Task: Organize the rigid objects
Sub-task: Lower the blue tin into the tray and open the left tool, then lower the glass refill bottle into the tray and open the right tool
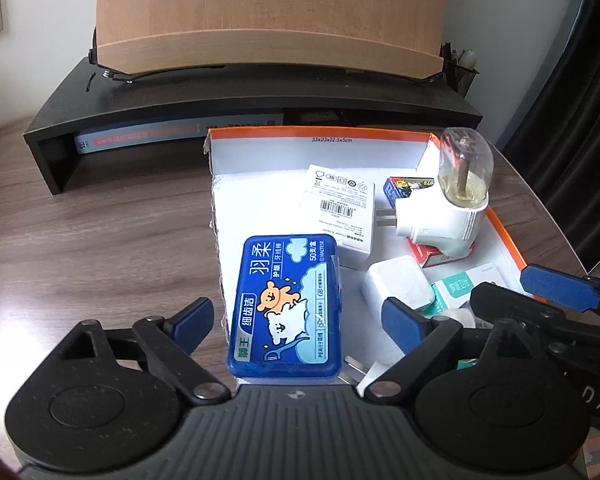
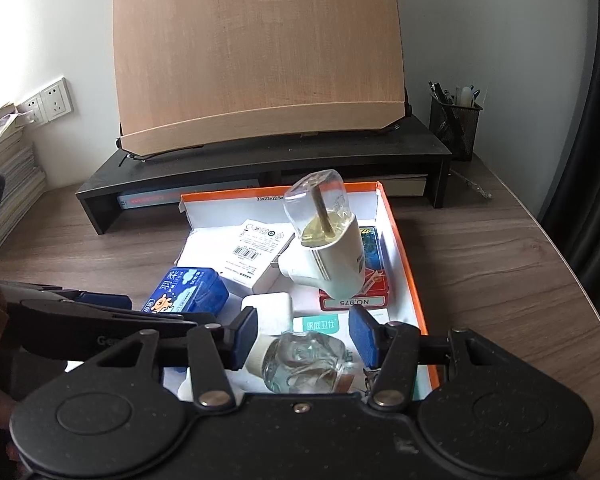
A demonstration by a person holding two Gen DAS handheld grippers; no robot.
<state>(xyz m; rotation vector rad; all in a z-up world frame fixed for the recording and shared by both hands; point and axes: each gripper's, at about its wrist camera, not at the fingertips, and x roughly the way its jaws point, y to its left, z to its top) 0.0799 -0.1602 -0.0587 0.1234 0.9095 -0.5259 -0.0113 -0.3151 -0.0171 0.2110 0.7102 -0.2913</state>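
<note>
A white-lined orange box (image 1: 508, 240) (image 2: 404, 248) holds several items. A blue floss-pick case (image 1: 288, 304) (image 2: 188, 288) leans on the box's left wall. My left gripper (image 1: 296, 320) is open, its fingers on either side of the case without touching it. My right gripper (image 2: 306, 336) is open over a clear glass refill bottle (image 2: 300, 364) at the box's near end. A white plug-in mosquito repeller with a clear bottle (image 1: 448, 204) (image 2: 332, 252) stands tilted in the box. A white barcode box (image 1: 344, 208) (image 2: 256, 256) and a white charger (image 1: 396, 288) (image 2: 268, 308) lie beside it.
A red card pack (image 2: 356, 296), a blue pack (image 1: 404, 188) and a teal-print white box (image 2: 320, 324) lie in the box. A black desk riser (image 1: 260, 100) with a wooden board (image 2: 260, 68) stands behind. A mesh pen cup (image 2: 456, 124) is at back right, stacked books (image 2: 8, 176) at left.
</note>
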